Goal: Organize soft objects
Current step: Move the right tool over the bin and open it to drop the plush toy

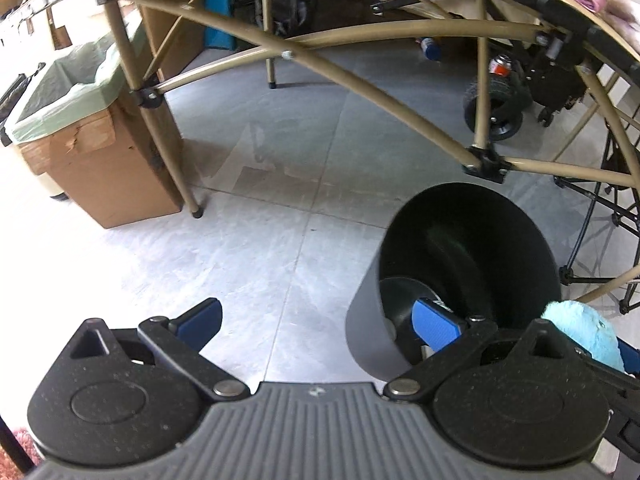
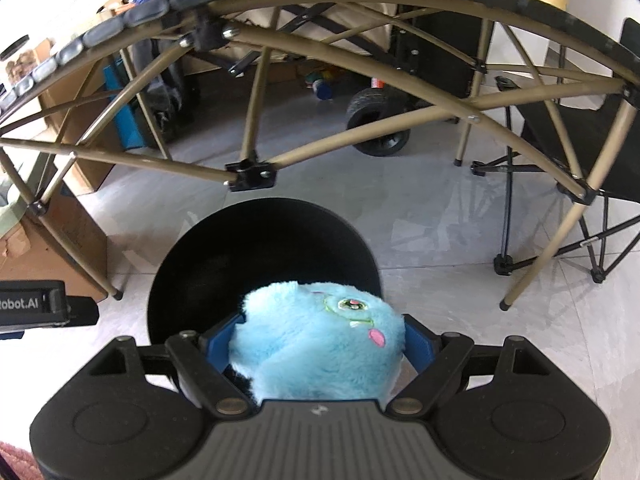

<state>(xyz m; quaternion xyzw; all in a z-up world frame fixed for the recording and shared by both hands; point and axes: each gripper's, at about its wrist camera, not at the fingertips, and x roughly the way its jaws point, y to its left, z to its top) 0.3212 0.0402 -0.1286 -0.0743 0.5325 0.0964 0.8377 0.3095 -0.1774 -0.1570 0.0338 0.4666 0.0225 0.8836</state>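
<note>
Over the black bin [image 2: 264,256] on the floor, right claw [image 2: 320,344] is clenched on a fluffy blue plush [image 2: 320,344]; left claw [image 1: 320,320] hangs released beside it, nothing between its fingers.

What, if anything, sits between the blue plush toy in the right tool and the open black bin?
Nothing visible. The blue plush toy, gripped in the right tool, hangs right at the black bin's open mouth, which looks uncovered. The left tool is open and off to the side.

The blue toy [image 2: 320,344] is soft and fluffy. The black bin [image 2: 264,248] is smooth plastic. The floor [image 1: 240,248] is shiny tile.
</note>
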